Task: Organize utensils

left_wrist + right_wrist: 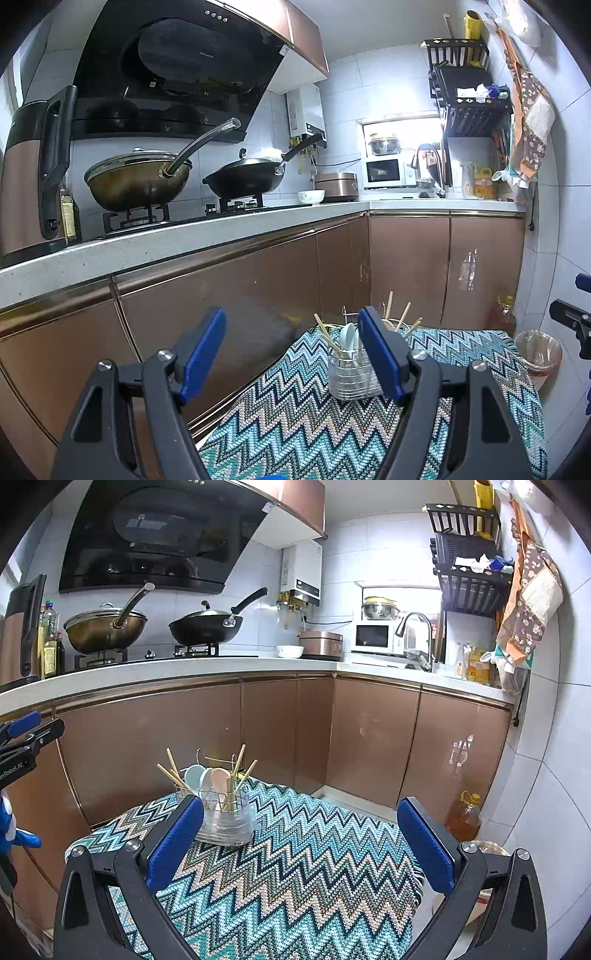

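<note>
A clear utensil holder [225, 819] with a wire insert stands on the zigzag cloth [295, 886] of a small table. It holds pale spoons [207, 777] and several wooden chopsticks [238, 762] that splay outward. My right gripper [301, 842] hovers open and empty over the cloth, and the holder sits just beyond its left finger. In the left wrist view my left gripper [291, 350] is also open and empty. Its right finger partly hides the holder [349, 374] behind it.
Copper cabinet fronts [258, 738] and a counter with two woks [207, 627] run behind the table. An oil bottle [465, 816] and a lined bin [539, 354] stand on the floor to the right. Each gripper shows at the edge of the other's view.
</note>
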`<state>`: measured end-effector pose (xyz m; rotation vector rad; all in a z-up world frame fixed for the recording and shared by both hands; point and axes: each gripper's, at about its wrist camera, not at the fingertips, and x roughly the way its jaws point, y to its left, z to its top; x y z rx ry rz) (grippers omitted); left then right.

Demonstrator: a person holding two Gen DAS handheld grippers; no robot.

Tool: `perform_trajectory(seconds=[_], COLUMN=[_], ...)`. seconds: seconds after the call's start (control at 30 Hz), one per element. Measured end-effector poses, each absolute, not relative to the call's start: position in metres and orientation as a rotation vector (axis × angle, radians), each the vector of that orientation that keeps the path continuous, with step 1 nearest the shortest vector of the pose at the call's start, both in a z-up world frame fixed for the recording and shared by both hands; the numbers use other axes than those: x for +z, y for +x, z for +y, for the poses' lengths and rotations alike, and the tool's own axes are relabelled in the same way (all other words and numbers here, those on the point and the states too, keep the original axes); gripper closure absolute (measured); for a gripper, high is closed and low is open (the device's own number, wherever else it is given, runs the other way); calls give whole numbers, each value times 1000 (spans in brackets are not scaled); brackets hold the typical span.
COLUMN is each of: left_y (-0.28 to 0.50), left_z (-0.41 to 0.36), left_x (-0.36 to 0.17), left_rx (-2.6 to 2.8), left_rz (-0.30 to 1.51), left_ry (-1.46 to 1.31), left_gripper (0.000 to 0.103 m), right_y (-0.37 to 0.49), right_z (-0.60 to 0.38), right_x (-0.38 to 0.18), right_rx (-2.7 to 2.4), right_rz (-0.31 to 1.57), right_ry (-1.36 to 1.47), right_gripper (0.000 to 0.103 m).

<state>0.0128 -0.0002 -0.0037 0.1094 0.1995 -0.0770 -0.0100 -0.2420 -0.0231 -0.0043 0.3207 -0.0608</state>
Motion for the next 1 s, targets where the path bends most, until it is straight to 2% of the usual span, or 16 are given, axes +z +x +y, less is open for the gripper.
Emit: perform_trajectory(seconds=[1.0], left_y=[12], left_z=[-21], left_x=[-6], left_rx=[-47], left_rz=[210], left_ry=[106], left_gripper=[29], right_y=[-18], right_z=[-246], right_x=[-18], right_rx=[-87], right_rz=[315], right_ry=[6], right_gripper=[0])
